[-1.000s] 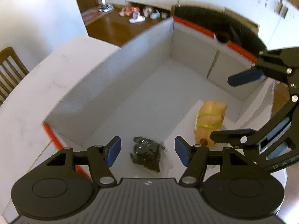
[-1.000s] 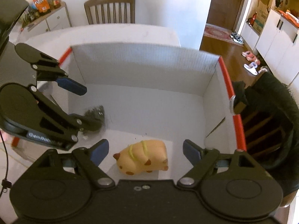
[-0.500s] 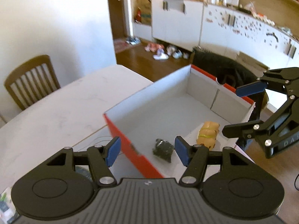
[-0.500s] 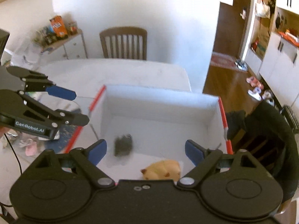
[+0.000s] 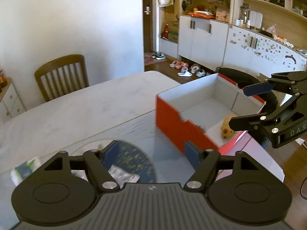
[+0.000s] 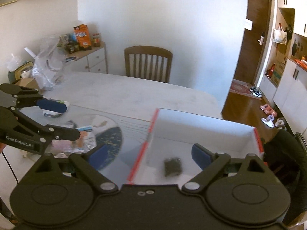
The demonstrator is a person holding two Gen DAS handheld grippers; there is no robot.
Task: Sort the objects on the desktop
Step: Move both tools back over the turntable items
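Both claws, left (image 5: pixel 151 153) and right (image 6: pixel 149 154), hang spread and empty (a blurry dark packet (image 6: pixel 172 166), probably, in the box (image 6: pixel 201 122)).

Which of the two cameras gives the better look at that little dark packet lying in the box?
The right wrist view: the dark packet lies in plain sight on the box floor, though blurred. In the left wrist view the box's red wall hides it; only the tan toy shows there.

White marble-look table (image 5: pixel 80 113) with a box and a litter of packets.
A red-sided box (image 5: pixel 179 126) stands near its edge, beside a dark round mat (image 6: pixel 111 143); small packets (image 6: pixel 84 136) lie on and around the mat.
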